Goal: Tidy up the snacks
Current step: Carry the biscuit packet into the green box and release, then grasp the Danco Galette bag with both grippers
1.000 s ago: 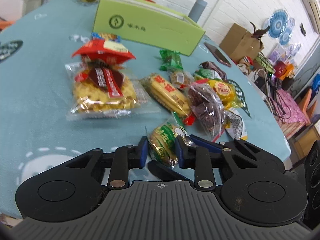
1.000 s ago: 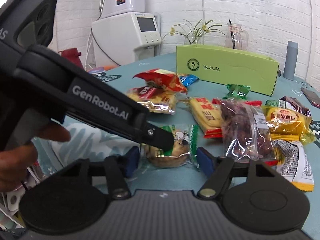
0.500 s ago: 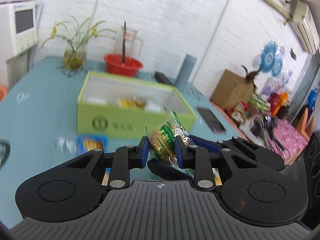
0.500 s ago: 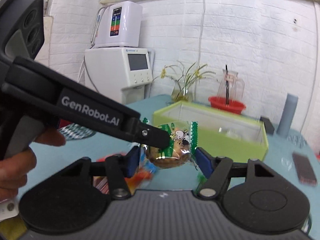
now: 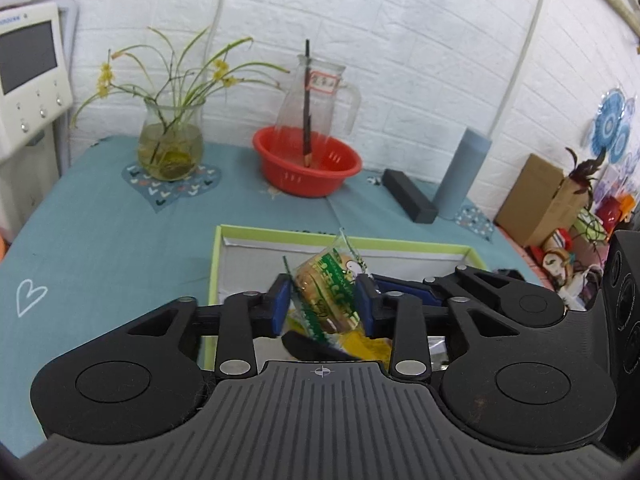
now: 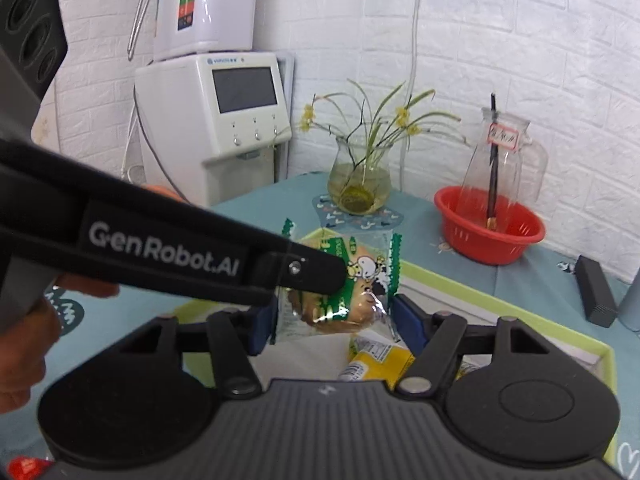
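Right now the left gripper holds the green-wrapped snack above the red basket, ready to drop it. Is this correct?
Not quite. The left gripper does hold the green-wrapped snack, but above the open green box, not above the red basket, which stands farther back, near the wall. The left wrist view shows this.

We saw a glossy, crinkly clear-and-green plastic wrapper (image 5: 326, 294) on the cake, matt black ribbed plastic on the left gripper (image 5: 322, 304), a shiny red plastic basin (image 5: 308, 164), a clear glass pitcher (image 5: 316, 96) and a matt teal tablecloth (image 5: 104, 232).
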Demonstrator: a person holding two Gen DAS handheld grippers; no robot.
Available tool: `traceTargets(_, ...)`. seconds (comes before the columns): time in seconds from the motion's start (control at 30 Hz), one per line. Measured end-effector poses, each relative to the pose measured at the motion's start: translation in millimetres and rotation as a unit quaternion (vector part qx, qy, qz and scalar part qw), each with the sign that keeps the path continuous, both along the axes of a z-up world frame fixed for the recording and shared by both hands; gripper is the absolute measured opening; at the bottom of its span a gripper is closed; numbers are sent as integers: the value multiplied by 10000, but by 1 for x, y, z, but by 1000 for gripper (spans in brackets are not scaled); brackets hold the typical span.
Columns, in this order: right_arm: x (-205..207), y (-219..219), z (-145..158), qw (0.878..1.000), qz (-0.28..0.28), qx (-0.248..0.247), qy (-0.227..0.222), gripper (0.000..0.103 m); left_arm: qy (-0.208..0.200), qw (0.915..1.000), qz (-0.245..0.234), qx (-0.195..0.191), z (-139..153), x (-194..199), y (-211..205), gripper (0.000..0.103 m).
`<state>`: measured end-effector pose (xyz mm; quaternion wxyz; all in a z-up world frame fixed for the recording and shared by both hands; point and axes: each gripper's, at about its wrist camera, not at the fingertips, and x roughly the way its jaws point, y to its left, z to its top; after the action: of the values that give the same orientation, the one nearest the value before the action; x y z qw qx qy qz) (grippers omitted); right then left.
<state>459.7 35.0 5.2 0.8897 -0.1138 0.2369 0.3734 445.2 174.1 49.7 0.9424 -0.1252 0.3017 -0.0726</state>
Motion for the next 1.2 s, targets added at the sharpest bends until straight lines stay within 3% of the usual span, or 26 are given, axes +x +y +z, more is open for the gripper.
traceTargets(0.1,-7,-3,6,9999,-6,-1,-105,77,-95,9999,12,-112,5,-7,4,22)
traceTargets(0.2,-29,-21,36,9989,-87,229,-409,82,-343,9993,15,-172,26,-30,6,25)
traceTargets(0.33,-82,-53,73,9938,-250,566,-926,90,-725,9973,-40,-150,55,-79,1,33)
traceTargets(0.43,-125,-76,79,9916,-263,806,-978,93,-832,9964,-76,-122,61,-119,-3,38)
traceTargets(0.53,-164,-91,61,9924,-304,916,-765,93,-738,9972,-8,-130,47,-154,-3,42)
traceTargets(0.7,-215,-95,3,9947,-283,983,64,93,-173,9993,180,-288,-2,-201,4,42)
traceTargets(0.87,-251,-82,-37,9885,-109,1258,837,93,269,9965,443,-656,-46,-231,20,42)
traceTargets(1.07,-269,-52,-47,9921,56,983,775,93,498,9900,627,-1160,-70,-261,40,42)
traceTargets(1.2,-256,-45,-59,9928,-49,783,903,93,718,9878,465,-1305,-81,-266,41,42)
